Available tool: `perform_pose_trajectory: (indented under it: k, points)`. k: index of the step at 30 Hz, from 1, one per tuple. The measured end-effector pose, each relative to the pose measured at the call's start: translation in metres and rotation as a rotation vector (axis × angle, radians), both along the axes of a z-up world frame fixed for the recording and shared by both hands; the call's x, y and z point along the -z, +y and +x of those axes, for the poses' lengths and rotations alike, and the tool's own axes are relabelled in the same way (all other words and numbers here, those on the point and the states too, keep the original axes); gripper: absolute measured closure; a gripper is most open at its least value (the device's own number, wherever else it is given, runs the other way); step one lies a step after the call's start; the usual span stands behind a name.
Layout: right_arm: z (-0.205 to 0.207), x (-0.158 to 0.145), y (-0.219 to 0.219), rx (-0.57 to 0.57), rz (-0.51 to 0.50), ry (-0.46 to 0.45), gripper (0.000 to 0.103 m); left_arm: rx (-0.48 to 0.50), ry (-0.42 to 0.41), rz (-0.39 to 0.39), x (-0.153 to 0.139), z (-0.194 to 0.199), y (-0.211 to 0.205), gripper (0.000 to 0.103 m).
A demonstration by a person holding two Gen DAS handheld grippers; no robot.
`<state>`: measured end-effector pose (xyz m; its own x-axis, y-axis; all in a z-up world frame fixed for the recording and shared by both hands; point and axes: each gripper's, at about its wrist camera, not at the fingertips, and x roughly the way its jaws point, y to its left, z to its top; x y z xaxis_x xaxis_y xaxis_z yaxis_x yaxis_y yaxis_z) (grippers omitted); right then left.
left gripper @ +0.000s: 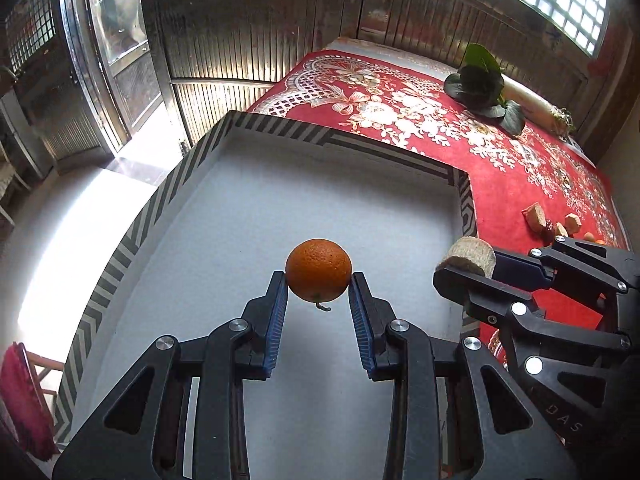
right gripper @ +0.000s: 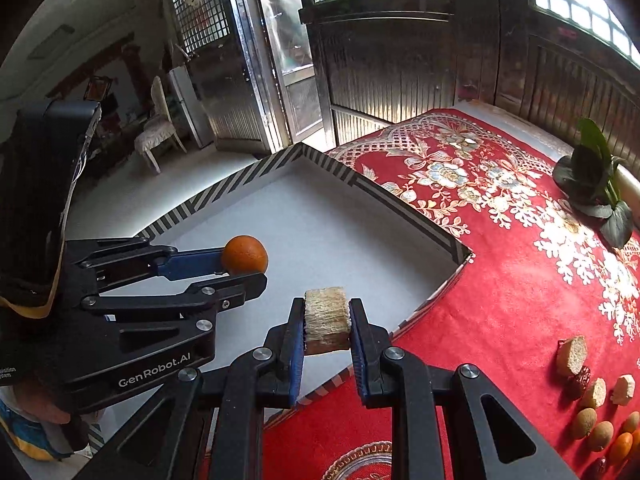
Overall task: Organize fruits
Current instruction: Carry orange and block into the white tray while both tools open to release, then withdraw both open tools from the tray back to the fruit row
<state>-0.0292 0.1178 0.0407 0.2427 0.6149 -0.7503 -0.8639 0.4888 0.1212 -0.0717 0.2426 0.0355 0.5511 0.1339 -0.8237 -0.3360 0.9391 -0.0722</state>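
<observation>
The left claw (left gripper: 319, 280) holds the orange (left gripper: 318, 270) above the tray (left gripper: 280, 128). The right claw (right gripper: 326, 320), at its 3 o'clock, grips a pale chunk (right gripper: 326, 318) over the tray's near edge.

A box (right gripper: 456, 246) is sitting at the counter's (right gripper: 500, 300) left edge; fruit pieces (right gripper: 592, 396) are lying toward its right edge, a leafy plant (right gripper: 592, 176) behind them.

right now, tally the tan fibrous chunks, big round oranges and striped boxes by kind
tan fibrous chunks: 4, 1 in right tongs, 3 on red floral cloth
big round oranges: 1, in left tongs
striped cardboard boxes: 1
total: 6
</observation>
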Motion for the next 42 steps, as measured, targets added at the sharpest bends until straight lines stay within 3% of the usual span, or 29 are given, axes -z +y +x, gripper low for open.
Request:
perform_pose_trajectory:
  k: [14,18,21,31,38,41,42]
  points:
    - [0.003,0.022,0.026,-0.029,-0.07,-0.019,0.083,-0.087,0.052,0.004,0.016,0.004,0.016,0.072]
    - [0.001,0.02,0.025,-0.023,-0.069,-0.029,0.076,-0.081,0.055,-0.033,0.018,0.004,0.02,0.06]
    - [0.002,0.018,0.018,-0.011,-0.062,-0.018,0.075,-0.09,0.05,-0.043,0.017,0.002,0.022,0.052]
    - [-0.005,-0.006,-0.037,0.054,0.04,0.006,0.069,-0.059,-0.019,0.0,-0.008,-0.006,-0.004,0.051]
    - [0.002,-0.015,-0.095,0.128,0.108,0.075,0.049,0.019,-0.057,-0.01,-0.023,0.001,-0.048,0.051]
    - [0.004,-0.019,-0.121,0.141,0.146,0.1,0.027,0.061,-0.104,-0.104,-0.029,0.0,-0.067,0.051]
    - [0.004,-0.022,-0.129,0.154,0.159,0.093,0.027,0.064,-0.121,-0.13,-0.032,-0.002,-0.073,0.051]
